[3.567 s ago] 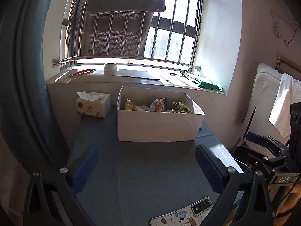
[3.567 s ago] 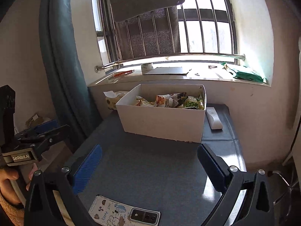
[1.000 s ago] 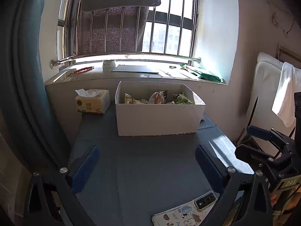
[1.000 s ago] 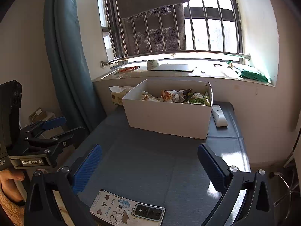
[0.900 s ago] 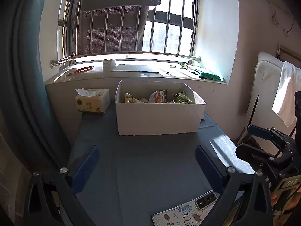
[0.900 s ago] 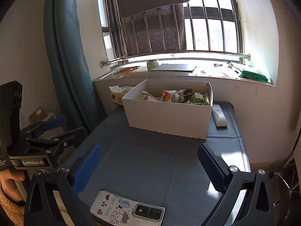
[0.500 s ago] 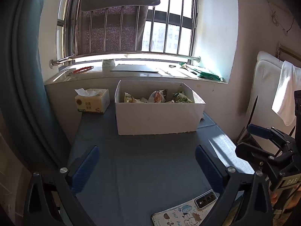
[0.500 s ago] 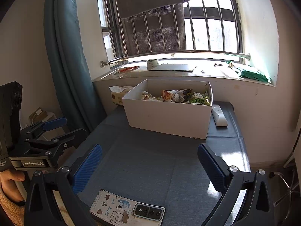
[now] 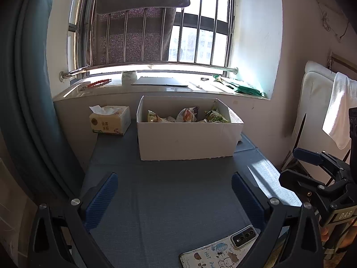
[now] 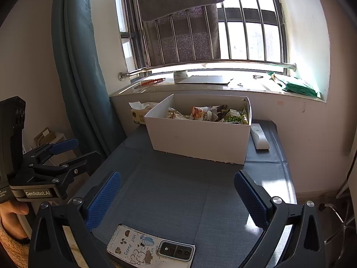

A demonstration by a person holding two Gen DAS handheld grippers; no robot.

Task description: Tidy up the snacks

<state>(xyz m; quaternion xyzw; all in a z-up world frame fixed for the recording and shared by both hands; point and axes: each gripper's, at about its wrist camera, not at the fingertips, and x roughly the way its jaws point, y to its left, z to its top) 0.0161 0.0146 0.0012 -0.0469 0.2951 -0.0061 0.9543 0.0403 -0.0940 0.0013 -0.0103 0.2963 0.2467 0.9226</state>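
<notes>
A white cardboard box (image 9: 185, 140) (image 10: 198, 140) stands at the far side of the blue-grey table (image 9: 169, 201) (image 10: 178, 196), with several snack packets (image 9: 186, 116) (image 10: 208, 114) inside it. My left gripper (image 9: 174, 192) hangs open over the near part of the table, well short of the box, with nothing between its blue pads. My right gripper (image 10: 177, 193) is open too and empty, at about the same distance from the box. Each gripper shows at the edge of the other's view, held in a hand.
A phone in a cartoon case (image 9: 221, 250) (image 10: 151, 249) lies at the table's near edge. A tissue pack (image 9: 110, 122) (image 10: 140, 111) sits left of the box and a white remote (image 10: 258, 136) on its right. A teal curtain (image 10: 78, 67) hangs left; the windowsill (image 9: 156, 84) runs behind.
Both grippers have drawn back and risen a little since 3.6 s ago, so the box looks smaller. Over the last second almost nothing has moved.
</notes>
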